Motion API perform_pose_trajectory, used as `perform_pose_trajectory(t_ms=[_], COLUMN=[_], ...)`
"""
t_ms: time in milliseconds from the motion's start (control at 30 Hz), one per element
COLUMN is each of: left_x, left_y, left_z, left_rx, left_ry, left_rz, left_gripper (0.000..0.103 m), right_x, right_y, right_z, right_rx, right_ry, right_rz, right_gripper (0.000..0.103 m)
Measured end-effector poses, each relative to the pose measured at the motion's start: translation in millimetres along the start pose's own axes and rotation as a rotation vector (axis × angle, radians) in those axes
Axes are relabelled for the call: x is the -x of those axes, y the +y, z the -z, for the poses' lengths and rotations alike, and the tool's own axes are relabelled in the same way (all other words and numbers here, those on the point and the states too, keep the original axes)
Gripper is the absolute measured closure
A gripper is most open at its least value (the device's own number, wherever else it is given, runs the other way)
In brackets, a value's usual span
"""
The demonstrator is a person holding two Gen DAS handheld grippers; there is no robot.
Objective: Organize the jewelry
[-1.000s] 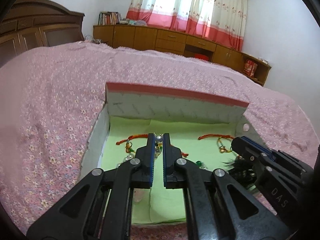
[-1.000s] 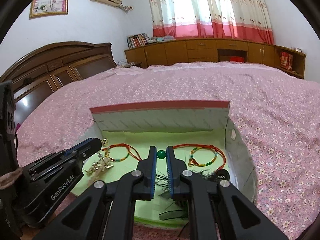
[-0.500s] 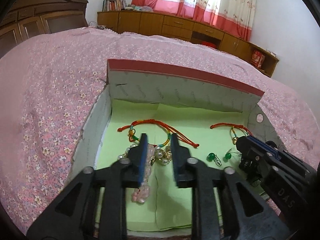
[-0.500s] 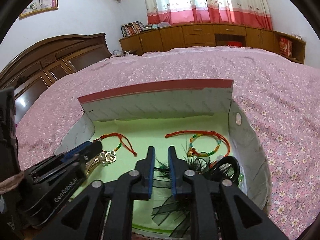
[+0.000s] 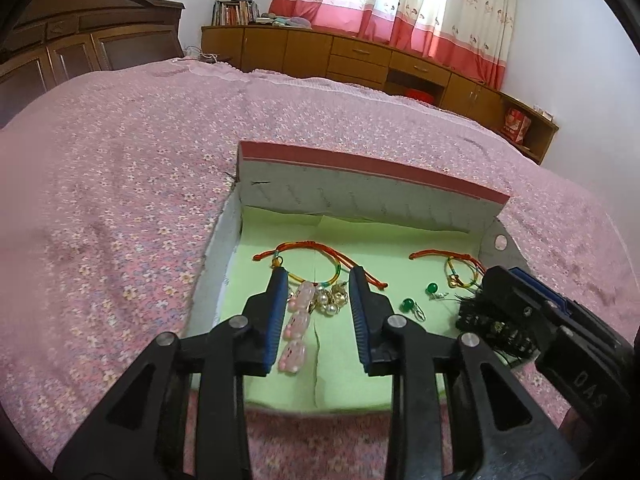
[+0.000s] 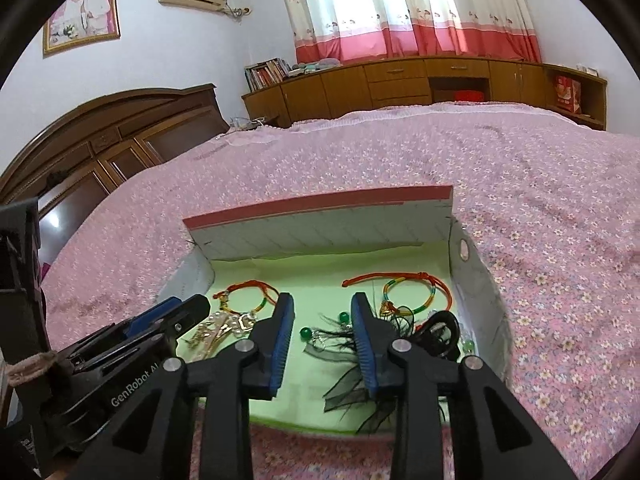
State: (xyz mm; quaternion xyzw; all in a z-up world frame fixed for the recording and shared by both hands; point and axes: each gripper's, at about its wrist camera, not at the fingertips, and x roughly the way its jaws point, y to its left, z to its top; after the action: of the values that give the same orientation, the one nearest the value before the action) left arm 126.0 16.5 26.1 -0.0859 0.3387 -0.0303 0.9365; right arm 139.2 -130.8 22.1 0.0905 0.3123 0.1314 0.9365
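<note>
An open cardboard box [image 5: 360, 204] with a green liner lies on the bed. My left gripper [image 5: 318, 280] hovers over its left half with jaws opening; a pink bead string [image 5: 298, 320] and a pearl cluster [image 5: 330, 302] lie loose on the liner between the fingers, untouched. A rainbow cord bracelet [image 5: 316, 252] lies just beyond. My right gripper [image 6: 322, 300] hangs over the right half, jaws also opening, above a green bead earring [image 6: 306, 334] and a black feather piece [image 6: 340, 346], pressing on neither. A second cord bracelet [image 6: 408, 292] lies further right.
A black hair clip [image 6: 440, 328] sits in the box's right corner. The box's tall back flap [image 6: 320, 236] stands upright behind the jewelry. Pink flowered bedspread [image 5: 120, 200] surrounds the box. A wooden headboard [image 6: 100, 140] and low cabinets [image 6: 400, 80] stand far off.
Both grippers were shut a second ago and now stand apart. The pearl piece at the left tips and the green bead at the right tips now lie on the liner.
</note>
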Motion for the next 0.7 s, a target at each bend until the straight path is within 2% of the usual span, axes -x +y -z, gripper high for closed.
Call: perform_pose_trajectory(t_ms=[133,400,533,700], left_x=[13.4,43.8,56.0,72.1], left_y=[1.2,1.1,-0.7,-1.7], left_z=[0.8,9.4,14.9,23.4], left_rx=[0.005,-0.003,-0.018,-0.032], left_ry=[-0.006,-0.016,-0.026,-0.04], left_rz=[0.0,-0.017,-0.029,-0.037], left_gripper=[0.079,0.077,0.074,0.07], right_x=[15.4,54.8,72.6,94.8], right_y=[4.4,16.5,18.5,19.0], right_z=[0.4,3.9,10.8,21.8], right_rx=[0.001,0.02,0.026,0.033], right_ry=[-0.014,-0.055,-0.066,-0.089], right_rz=[-0.012,-0.021,-0.015,-0.004], right_gripper=[0.065,0.049,0.046,0.036])
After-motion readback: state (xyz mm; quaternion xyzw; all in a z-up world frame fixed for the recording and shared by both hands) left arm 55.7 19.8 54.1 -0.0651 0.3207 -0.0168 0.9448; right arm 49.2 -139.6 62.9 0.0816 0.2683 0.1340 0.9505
